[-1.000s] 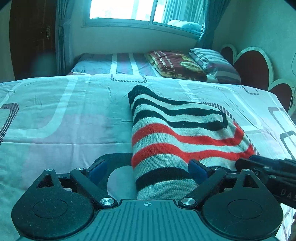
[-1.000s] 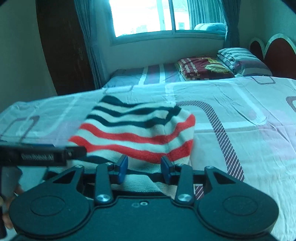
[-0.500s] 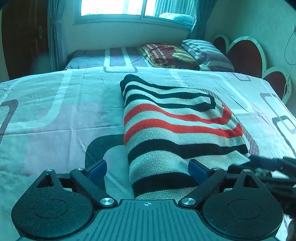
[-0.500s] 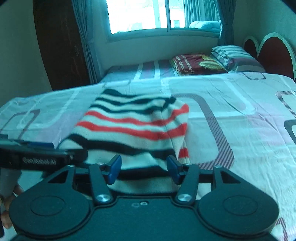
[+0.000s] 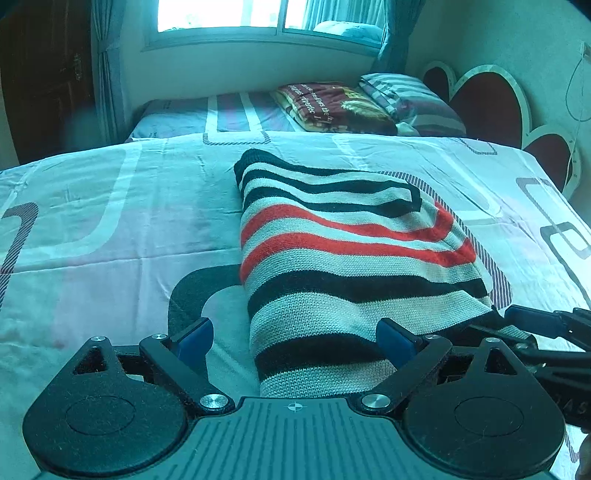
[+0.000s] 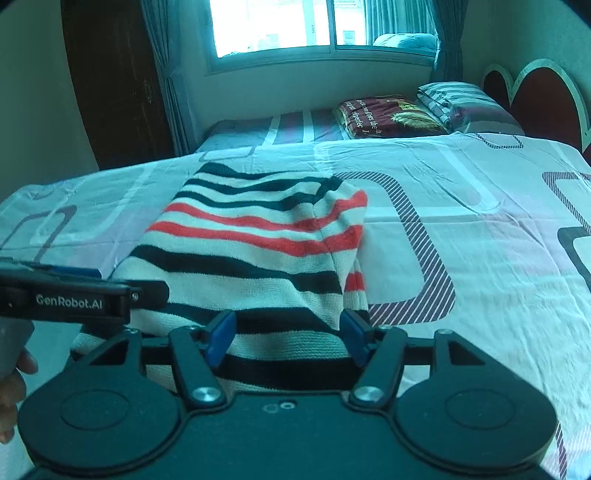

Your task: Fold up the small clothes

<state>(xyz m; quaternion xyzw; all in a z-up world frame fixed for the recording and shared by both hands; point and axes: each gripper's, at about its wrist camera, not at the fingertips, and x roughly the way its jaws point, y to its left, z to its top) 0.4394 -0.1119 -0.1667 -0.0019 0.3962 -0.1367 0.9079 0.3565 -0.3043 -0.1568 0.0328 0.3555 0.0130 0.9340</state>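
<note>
A small knitted sweater (image 5: 343, 258) with black, red and cream stripes lies folded lengthwise on the bed sheet (image 5: 110, 229); it also shows in the right wrist view (image 6: 251, 254). My left gripper (image 5: 295, 341) is open, its blue pads either side of the sweater's near left edge, holding nothing. My right gripper (image 6: 288, 336) is open over the sweater's near right end, empty. The right gripper shows at the right edge of the left wrist view (image 5: 546, 328); the left gripper shows at the left of the right wrist view (image 6: 74, 291).
The patterned bed sheet spreads wide on both sides of the sweater. A second bed with a dark red folded blanket (image 5: 332, 107) and a striped pillow (image 5: 410, 99) lies behind. A heart-shaped headboard (image 5: 491, 107) stands at the right, a window (image 6: 317, 26) at the back.
Both grippers pulled back toward the near end of the sweater and lifted slightly. The right gripper's jaws opened wider. More of the sweater's near stripes now show.
</note>
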